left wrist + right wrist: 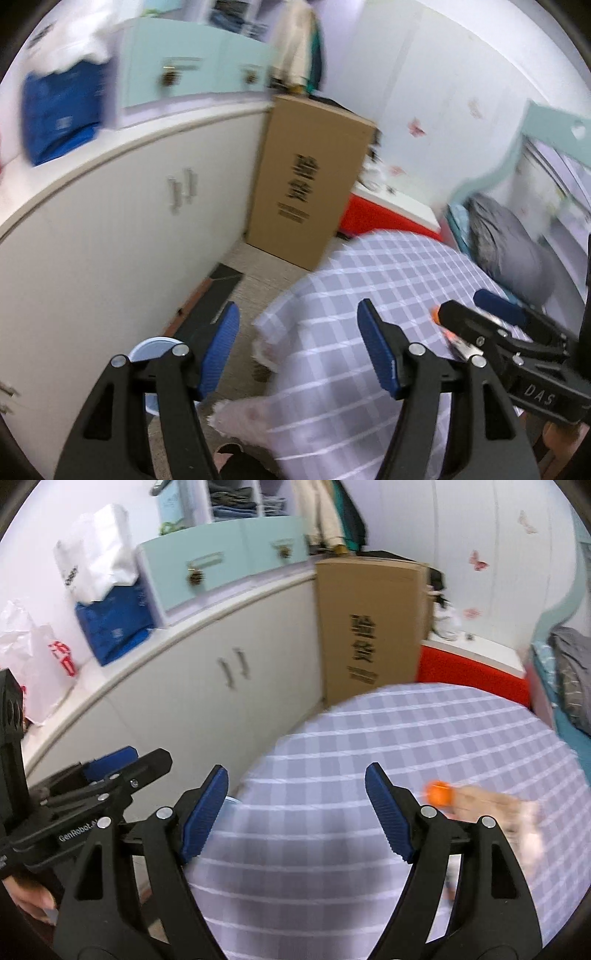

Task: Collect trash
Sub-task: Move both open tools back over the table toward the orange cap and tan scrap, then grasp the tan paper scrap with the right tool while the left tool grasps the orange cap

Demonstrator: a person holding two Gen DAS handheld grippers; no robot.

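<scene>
Two hand-held grippers are hovering over a round table [369, 738] covered in a lilac checked cloth. The left hand-held gripper [297, 347] is standing wide open with nothing between its blue pads, and so is the right hand-held gripper [295, 808]; each is also showing at the edge of the other's view.

One piece of trash is showing: a small blurred item with an orange cap [437, 793] is lying on the cloth just right of the right gripper's right finger, touching neither pad. What sort of item it is cannot be told through the blur.

One tall cardboard box [369, 627] is standing upright between the white cabinet [207, 686] and one red box with a white top [472, 668]; both are closed. On the cabinet, one teal drawer unit [221, 561] with two drawers is sitting beside one blue bag [114, 624] and two white plastic bags [92, 550], contents hidden. One round blue-white lid [153, 349] is peeking out on the floor behind the left gripper.
</scene>
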